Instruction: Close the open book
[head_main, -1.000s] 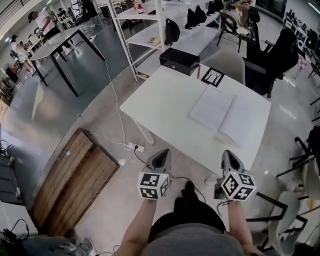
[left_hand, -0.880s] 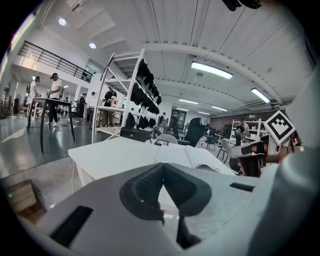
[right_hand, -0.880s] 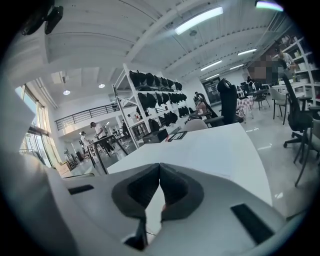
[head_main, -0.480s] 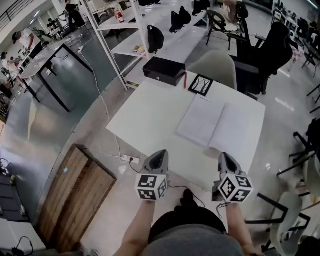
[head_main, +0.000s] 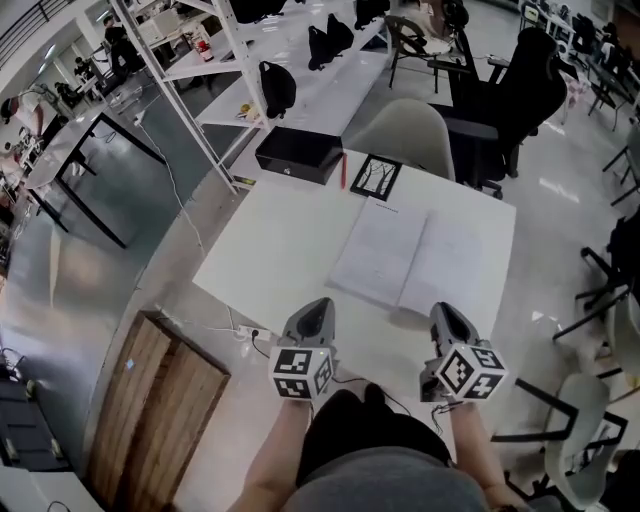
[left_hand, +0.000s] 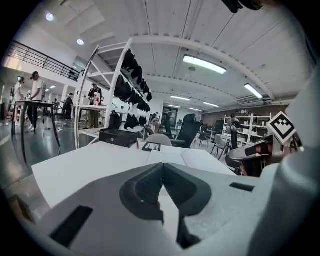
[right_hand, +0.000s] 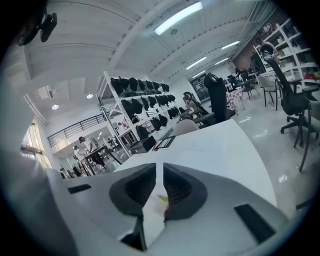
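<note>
The open book (head_main: 415, 255) lies flat on the white table (head_main: 270, 260), toward its right half, both pages facing up. My left gripper (head_main: 315, 312) hovers over the table's near edge, left of the book, jaws shut with nothing between them. In the left gripper view the book (left_hand: 175, 157) lies ahead past the closed tips (left_hand: 162, 165). My right gripper (head_main: 443, 316) is at the near edge just below the book's right page. Its jaws (right_hand: 159, 166) are opening, with a narrow gap and nothing between them.
A black box (head_main: 300, 152), a red pen (head_main: 343, 170) and a framed picture (head_main: 372, 177) lie at the table's far edge. A grey chair (head_main: 410, 130) stands behind it, a black office chair (head_main: 515, 80) beyond. A wooden pallet (head_main: 160, 420) lies on the floor at left.
Both grippers and the person have come forward, from over the floor to the table's near edge. The book now sits closer in the head view and has not moved on the table.
</note>
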